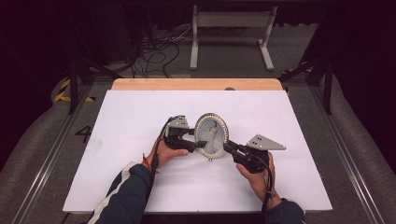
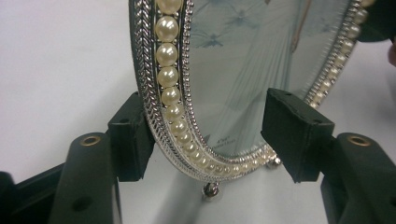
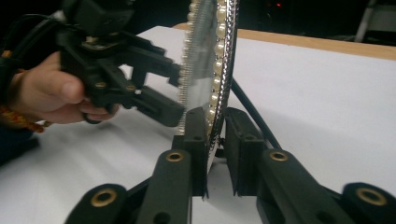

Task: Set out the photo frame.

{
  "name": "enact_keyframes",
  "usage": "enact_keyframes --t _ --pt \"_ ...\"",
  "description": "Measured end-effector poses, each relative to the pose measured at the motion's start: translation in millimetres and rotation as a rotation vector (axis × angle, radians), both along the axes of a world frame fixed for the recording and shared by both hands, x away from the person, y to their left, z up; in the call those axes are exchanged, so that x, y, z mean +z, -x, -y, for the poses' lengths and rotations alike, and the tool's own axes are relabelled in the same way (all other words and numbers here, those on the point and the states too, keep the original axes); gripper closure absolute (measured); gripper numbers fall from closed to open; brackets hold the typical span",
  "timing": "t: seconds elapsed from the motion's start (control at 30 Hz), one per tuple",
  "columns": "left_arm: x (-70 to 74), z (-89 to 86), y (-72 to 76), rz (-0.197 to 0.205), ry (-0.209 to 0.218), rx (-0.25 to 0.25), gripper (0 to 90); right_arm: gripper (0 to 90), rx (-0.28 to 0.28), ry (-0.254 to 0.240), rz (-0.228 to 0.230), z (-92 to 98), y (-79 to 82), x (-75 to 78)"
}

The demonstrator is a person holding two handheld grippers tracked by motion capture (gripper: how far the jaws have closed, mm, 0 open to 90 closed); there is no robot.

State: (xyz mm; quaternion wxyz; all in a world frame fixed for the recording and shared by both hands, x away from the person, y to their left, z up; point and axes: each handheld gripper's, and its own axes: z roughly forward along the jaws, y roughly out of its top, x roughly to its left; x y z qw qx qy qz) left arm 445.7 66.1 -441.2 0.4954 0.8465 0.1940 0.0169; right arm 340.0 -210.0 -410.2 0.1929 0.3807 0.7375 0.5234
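Note:
An oval picture frame [image 1: 212, 135] with a silver rim and a ring of pearls stands upright on the white board [image 1: 140, 116]. My left gripper [image 1: 201, 143] comes at its lower left edge. In the left gripper view the jaws straddle the frame [image 2: 233, 70]: one pad sits behind the rim and the other in front of the glass, with room between, so the left gripper [image 2: 212, 130] is open. My right gripper [image 3: 217, 135] is shut on the frame's lower right rim [image 3: 205, 56], the thin edge pinched between both pads. The left gripper [image 3: 180, 93] and its hand show beyond.
The white board lies on a wooden table whose far edge [image 1: 196, 84] shows at the back. Behind it, on the floor, are loose cables [image 1: 159, 56] and a white metal stand [image 1: 231, 32]. Dark rails run along both sides.

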Motion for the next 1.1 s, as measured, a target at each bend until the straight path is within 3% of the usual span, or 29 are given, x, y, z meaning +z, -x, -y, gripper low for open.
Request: enact_keyframes --t 0.13,0.43,0.53,0.6,0.67,0.73,0.83,1.03,1.1 --pt "0.9 -4.9 6.7 0.017 -0.028 0.014 41.5 81.5 -0.018 -0.022 -0.016 3.1 -5.3 -1.2" --pt "4.9 -9.2 20.2 0.041 -0.077 0.039 44.1 80.1 -0.039 -0.021 -0.024 3.7 -14.3 -2.9" --pt "4.8 -10.3 20.1 0.046 -0.078 0.049 44.4 80.0 -0.039 -0.011 -0.018 2.1 -14.7 -2.3" --pt "6.8 -11.8 19.2 0.060 -0.052 0.086 40.3 80.1 -0.040 0.000 -0.008 0.1 -13.7 -2.1" --pt "13.4 -14.6 17.7 0.077 0.001 0.126 39.9 76.0 -0.040 0.026 0.000 -3.4 -11.1 -3.6" --pt "16.4 -16.1 17.7 0.099 0.013 0.127 43.8 75.6 -0.041 0.029 -0.006 -4.2 -9.8 -5.1" --pt "17.8 -18.5 19.1 0.098 0.038 0.118 46.3 75.7 -0.043 0.033 -0.002 -4.5 -9.0 -5.5" --pt "18.8 -20.8 21.1 0.136 -0.015 0.150 62.9 79.1 -0.068 0.032 0.006 -7.9 -9.1 -6.0" --pt "19.6 -22.6 23.4 0.130 -0.010 0.154 65.8 79.1 -0.070 0.035 0.007 -7.4 -11.1 -6.3"
